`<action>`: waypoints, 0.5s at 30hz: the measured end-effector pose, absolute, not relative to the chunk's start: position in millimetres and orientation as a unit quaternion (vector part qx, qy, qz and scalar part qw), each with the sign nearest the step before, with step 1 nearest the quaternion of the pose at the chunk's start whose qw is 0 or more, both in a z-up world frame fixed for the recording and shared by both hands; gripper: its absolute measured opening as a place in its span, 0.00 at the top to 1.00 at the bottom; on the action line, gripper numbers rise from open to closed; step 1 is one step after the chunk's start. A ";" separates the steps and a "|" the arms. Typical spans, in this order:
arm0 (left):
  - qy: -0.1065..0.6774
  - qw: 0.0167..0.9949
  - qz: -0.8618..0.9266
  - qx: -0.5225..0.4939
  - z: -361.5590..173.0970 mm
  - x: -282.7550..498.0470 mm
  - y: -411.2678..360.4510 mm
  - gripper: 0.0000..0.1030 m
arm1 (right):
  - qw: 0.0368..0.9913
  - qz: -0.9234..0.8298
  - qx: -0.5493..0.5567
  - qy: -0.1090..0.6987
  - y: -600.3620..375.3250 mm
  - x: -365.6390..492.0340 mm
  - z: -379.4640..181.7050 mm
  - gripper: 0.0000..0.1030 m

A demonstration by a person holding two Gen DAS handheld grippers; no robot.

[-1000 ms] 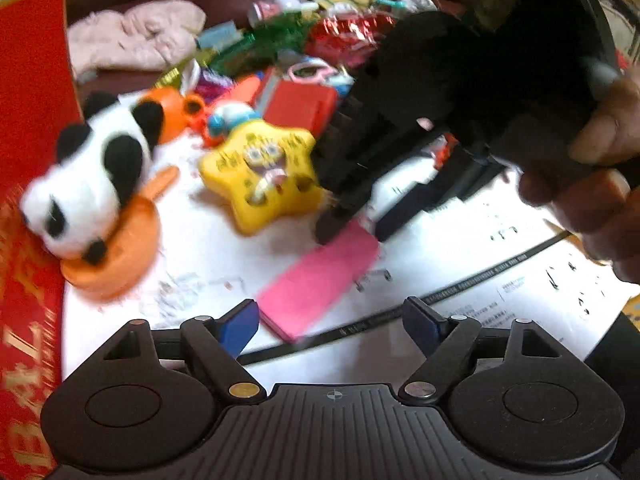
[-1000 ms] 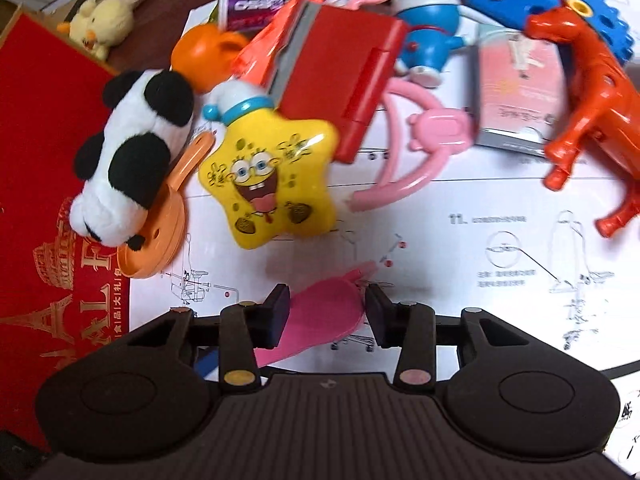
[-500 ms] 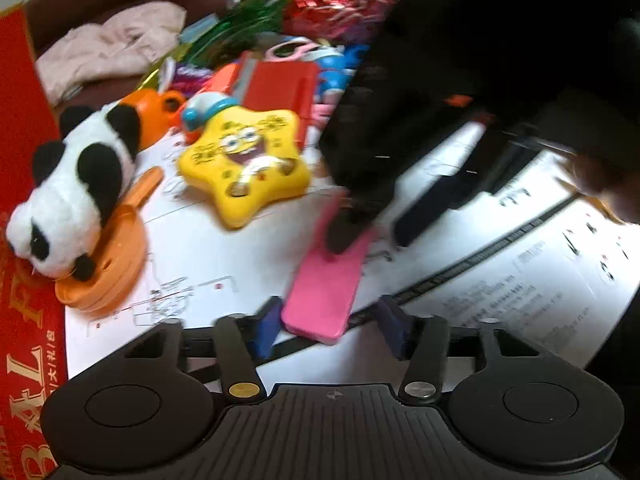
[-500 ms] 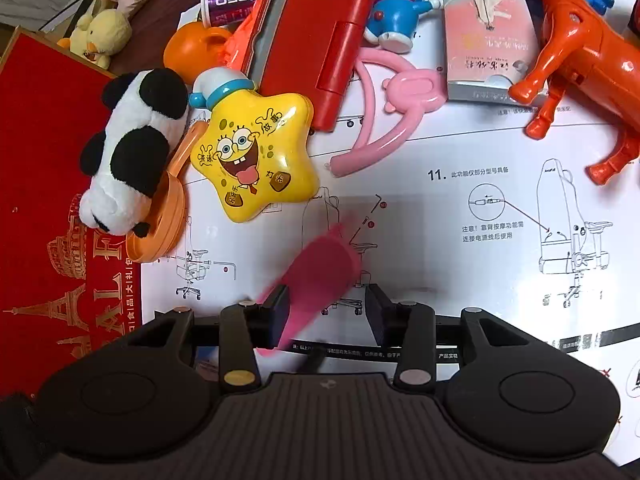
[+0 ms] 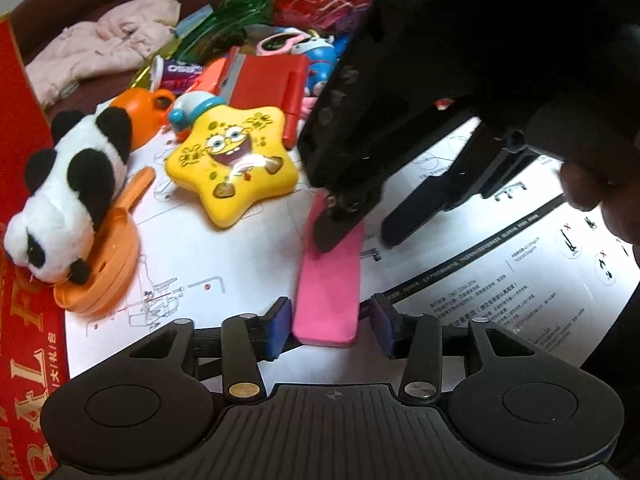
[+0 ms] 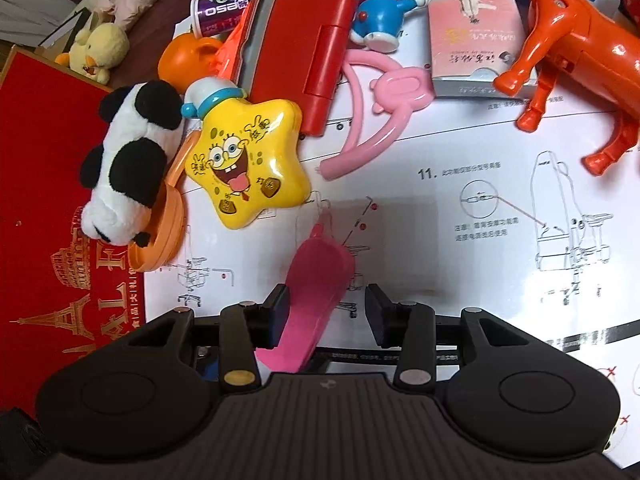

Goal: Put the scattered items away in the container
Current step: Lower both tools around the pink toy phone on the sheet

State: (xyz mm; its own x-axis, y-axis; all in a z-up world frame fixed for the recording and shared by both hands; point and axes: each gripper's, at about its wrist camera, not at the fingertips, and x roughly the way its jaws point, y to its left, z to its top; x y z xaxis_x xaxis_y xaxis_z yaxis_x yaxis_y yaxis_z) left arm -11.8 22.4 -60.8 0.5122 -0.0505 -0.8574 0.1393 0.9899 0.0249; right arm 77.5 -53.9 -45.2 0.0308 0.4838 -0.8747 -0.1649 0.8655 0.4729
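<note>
A flat pink case (image 5: 330,276) lies on the white instruction sheet (image 5: 500,280). My left gripper (image 5: 330,328) is open, its blue fingertips on either side of the case's near end. My right gripper (image 6: 326,316) is open; one finger rests on the case's far end in the left wrist view (image 5: 332,232), the other stands beside it. The pink case (image 6: 316,280) also shows in the right wrist view, between the fingers. A red box (image 6: 52,208) lies at the left.
A yellow star toy (image 6: 248,168), a plush panda (image 6: 128,160) on an orange pan, a red case (image 6: 296,68), a pink headband (image 6: 372,120), a blue robot-cat figure (image 6: 380,4), a card packet (image 6: 476,48) and an orange horse (image 6: 576,52) crowd the sheet's far side.
My left gripper has moved forward until its fingers flank the pink case's near end. The right gripper has opened wider and stays at the case's far end, which has turned lengthwise.
</note>
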 end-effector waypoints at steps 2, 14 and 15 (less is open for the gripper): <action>0.498 0.865 -0.066 0.007 -58.6 -9.6 28.9 0.68 | 0.707 0.231 0.122 0.657 -53.0 76.4 -45.2 0.54; 0.512 0.851 -0.076 -0.094 -56.9 -5.8 52.3 0.56 | 0.718 0.239 0.108 0.645 -46.5 70.8 -42.8 0.70; 0.511 0.852 -0.073 -0.087 -55.9 -6.1 50.0 0.50 | 0.718 0.239 0.107 0.645 -45.9 70.9 -42.3 0.72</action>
State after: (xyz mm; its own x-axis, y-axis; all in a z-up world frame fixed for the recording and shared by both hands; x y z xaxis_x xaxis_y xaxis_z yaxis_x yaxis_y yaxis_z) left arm -6.1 50.0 -55.9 0.4663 -0.2128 -0.8587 0.0352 0.9743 -0.2224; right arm 70.9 -45.9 -42.3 0.0531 0.4816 -0.8748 -0.2044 0.8627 0.4626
